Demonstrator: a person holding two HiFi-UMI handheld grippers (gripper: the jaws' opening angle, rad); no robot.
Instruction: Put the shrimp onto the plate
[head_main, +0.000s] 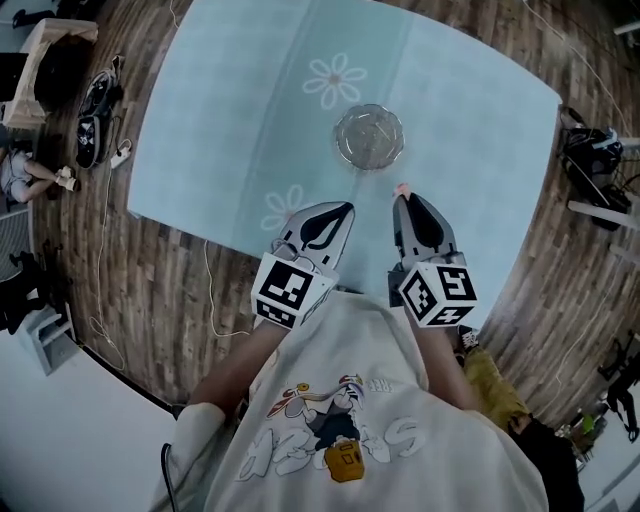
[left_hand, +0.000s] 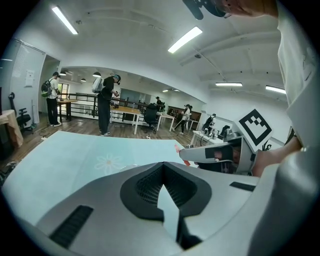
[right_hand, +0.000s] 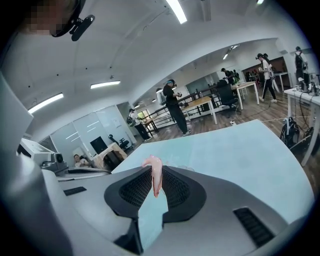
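A clear glass plate (head_main: 369, 137) lies on the light blue tablecloth (head_main: 230, 120), past both grippers. My right gripper (head_main: 402, 194) is shut on a pale pink shrimp (right_hand: 154, 174), pinched upright between the black pads; its tip (head_main: 401, 187) pokes out just short of the plate's near rim. My left gripper (head_main: 345, 209) hovers over the table's near edge, jaws pressed together with nothing between them. In the left gripper view the right gripper (left_hand: 186, 154) shows at the right with the pink tip at its nose.
Daisy prints (head_main: 335, 80) mark the cloth. Bags and cables (head_main: 97, 115) lie on the wooden floor left of the table, more gear (head_main: 592, 150) at the right. People stand at desks (left_hand: 105, 102) in the room beyond.
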